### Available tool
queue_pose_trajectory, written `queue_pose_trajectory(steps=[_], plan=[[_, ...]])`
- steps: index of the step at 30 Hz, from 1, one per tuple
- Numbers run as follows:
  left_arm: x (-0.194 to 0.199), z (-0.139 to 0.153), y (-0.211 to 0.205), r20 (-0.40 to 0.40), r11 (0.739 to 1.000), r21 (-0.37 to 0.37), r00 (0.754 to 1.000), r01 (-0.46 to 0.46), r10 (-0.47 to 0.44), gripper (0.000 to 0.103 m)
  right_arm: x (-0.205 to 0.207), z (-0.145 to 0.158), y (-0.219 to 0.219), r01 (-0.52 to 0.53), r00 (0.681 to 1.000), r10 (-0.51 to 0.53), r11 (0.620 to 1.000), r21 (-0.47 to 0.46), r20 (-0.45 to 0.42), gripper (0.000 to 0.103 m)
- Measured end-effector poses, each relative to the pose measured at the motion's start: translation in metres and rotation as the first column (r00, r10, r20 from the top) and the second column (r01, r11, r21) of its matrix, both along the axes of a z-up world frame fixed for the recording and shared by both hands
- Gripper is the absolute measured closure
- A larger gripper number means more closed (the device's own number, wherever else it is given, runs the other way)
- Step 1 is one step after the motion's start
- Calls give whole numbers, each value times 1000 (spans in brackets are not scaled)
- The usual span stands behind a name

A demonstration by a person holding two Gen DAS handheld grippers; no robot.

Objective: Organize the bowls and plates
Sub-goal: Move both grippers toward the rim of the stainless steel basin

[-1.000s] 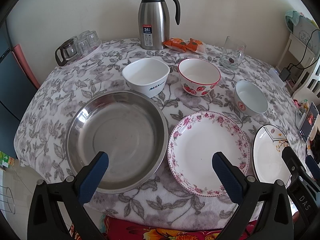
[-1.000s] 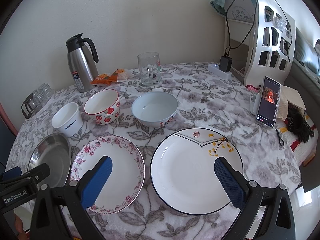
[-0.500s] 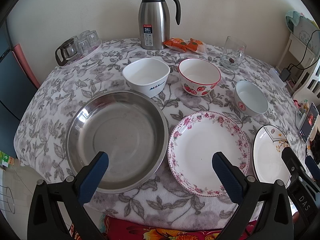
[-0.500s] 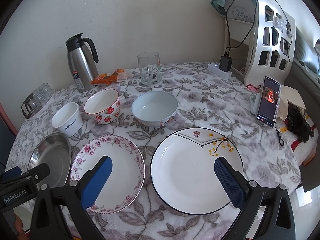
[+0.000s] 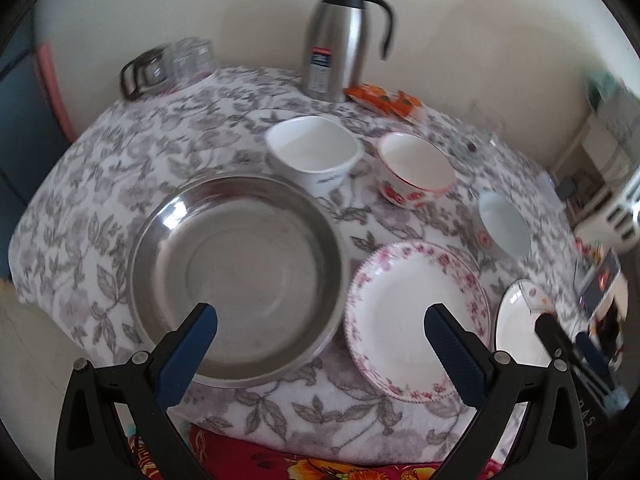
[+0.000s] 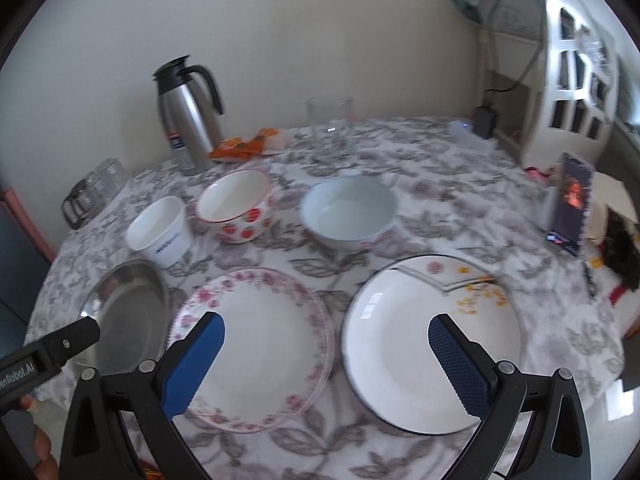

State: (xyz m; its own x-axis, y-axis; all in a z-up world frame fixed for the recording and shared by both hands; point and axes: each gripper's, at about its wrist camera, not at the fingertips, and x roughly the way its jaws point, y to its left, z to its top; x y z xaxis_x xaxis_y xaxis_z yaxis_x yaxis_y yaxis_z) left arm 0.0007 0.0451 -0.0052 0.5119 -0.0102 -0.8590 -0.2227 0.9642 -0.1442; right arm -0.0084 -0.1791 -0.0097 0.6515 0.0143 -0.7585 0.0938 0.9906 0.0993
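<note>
Blur: both views smeared; clear glass mug (image 5: 486,136) barely readable.
Change: cameras shifted since earlier; dishes unmoved.
Jaws: left gripper (image 5: 320,336) and right gripper (image 6: 326,340) spread wide, empty.

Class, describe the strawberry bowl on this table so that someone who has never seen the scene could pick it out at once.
Start at the steel thermos jug by the wall. Just in front of it stand three bowls in a row; the strawberry bowl is the middle one. Only it has a red rim and red strawberries on its side, unlike the white square bowl and pale blue bowl.

Both views motion-blurred. Black-rimmed plate (image 5: 518,330) lower right cut off by right gripper (image 5: 576,344); thermos label (image 6: 176,145) text unreadable.
</note>
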Motion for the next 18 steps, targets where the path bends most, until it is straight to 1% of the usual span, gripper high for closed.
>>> queue_pose_trajectory(steps=[3,5,9,12,15,18], plan=[[-1,-1,27,7,997,-16,997,-81,81,0,9,-4,14,-45,999,45,999,20,-19,0],[-3,-4,48,7,990,-32,990,-138,138,0,14,-7,22,-64,998,65,997,31,-28,0],[-7,-10,82,6,975,-56,976,-217,217,0,25,-9,38,-91,996,92,995,40,-22,0],[-11,-15,104,6,961,-66,963,-268,269,0,35,-10,53,-135,991,136,990,34,-9,0],[-15,-20,120,5,951,-72,954,-299,300,0,45,-14,69,-188,982,189,981,48,-1,0],[-16,-24,131,21,951,-84,953,-299,301,0,54,-20,85,-241,970,242,968,75,2,0]])
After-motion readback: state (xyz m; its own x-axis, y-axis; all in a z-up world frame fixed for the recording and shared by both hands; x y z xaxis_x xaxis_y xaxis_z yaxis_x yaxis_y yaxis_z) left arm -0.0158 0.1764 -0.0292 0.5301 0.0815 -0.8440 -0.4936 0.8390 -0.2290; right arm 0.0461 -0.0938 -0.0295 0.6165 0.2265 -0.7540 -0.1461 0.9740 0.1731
